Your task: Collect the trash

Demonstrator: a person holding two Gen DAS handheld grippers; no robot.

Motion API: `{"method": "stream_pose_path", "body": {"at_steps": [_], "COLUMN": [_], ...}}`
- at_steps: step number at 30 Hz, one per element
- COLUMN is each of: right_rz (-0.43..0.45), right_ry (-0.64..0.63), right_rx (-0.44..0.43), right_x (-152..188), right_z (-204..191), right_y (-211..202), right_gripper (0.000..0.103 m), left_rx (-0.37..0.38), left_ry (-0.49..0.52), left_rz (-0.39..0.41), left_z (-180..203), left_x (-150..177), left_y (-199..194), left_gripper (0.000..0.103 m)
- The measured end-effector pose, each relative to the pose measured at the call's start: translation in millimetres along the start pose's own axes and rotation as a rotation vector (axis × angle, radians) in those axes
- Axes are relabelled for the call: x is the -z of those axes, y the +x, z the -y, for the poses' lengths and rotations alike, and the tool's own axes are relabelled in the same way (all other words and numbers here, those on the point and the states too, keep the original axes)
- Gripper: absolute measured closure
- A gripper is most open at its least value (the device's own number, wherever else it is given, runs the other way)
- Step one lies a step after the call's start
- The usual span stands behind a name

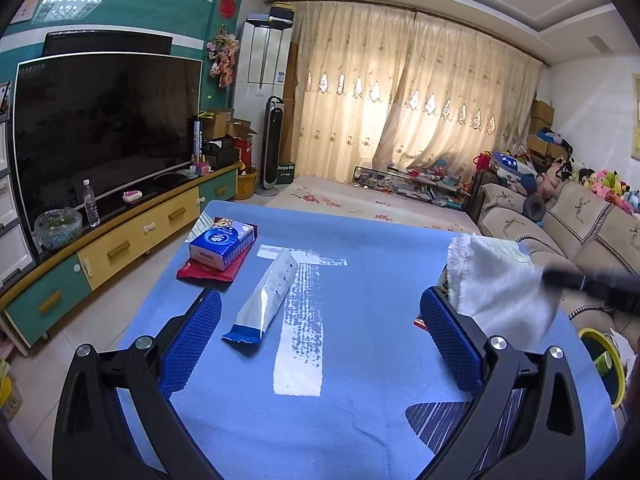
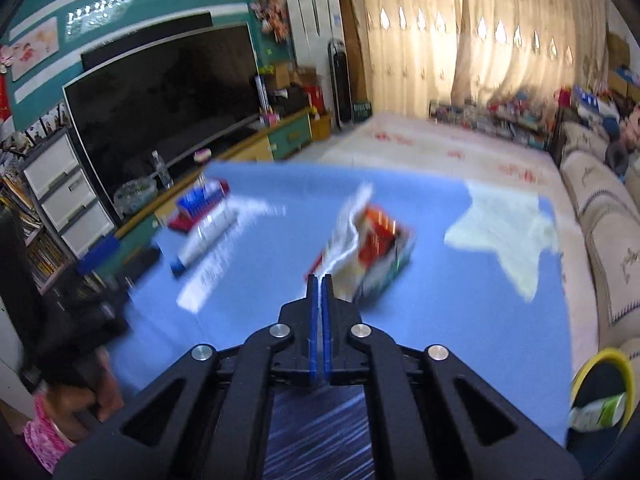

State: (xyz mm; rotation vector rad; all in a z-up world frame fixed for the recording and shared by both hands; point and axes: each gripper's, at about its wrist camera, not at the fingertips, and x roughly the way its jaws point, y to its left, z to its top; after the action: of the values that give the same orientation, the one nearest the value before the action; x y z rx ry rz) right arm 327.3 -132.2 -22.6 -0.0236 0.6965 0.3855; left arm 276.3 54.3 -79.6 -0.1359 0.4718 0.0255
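White tissue (image 2: 348, 232) is pinched in your closed right gripper (image 2: 320, 280), lifted off the table (image 2: 460, 300) toward the bin (image 2: 600, 360); your left gripper (image 1: 320, 312) waits wide open, empty.

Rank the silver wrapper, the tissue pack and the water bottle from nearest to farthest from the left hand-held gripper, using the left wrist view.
From the left hand-held gripper:
1. Silver wrapper, on the blue cloth between the fingers.
2. Tissue pack, far left of the cloth.
3. Water bottle, on the TV cabinet beyond.
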Motion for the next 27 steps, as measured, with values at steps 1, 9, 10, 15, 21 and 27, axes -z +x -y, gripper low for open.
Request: {"method": "stream_pose_path", "body": {"at_steps": [1,9,10,15,21,27], "right_rz": [0.028,0.186,0.205,0.279,0.332,0.348], "right_ry": [-0.010,-0.039,-0.040,-0.042,-0.046,-0.032], "right_rx": [0.007,0.027,0.031,0.049,0.073,0.118], "right_x": [-9,-50,-54,-66,-78,-82], "right_z": [-1,-2,-1,6,15,25], "right_y": [-8,-68,-76,-111,-145,-160], "right_gripper": [0.101,0.101,0.101,0.101,0.101,0.101], "left_rx": [-0.001,0.006,0.006,0.006,0.049,0.306], "left_ry": [0.003,0.021,0.023,0.034,0.051,0.187], "left_rz": [0.002,-0.003,-0.003,-0.007,-0.003,0.049], "left_z": [1,6,7,10,15,57], "left_x": [1,3,3,4,6,7], "left_y": [0,0,0,1,-2,-26], "left_gripper": [0.005,0.005,0.005,0.005,0.005,0.005]}}
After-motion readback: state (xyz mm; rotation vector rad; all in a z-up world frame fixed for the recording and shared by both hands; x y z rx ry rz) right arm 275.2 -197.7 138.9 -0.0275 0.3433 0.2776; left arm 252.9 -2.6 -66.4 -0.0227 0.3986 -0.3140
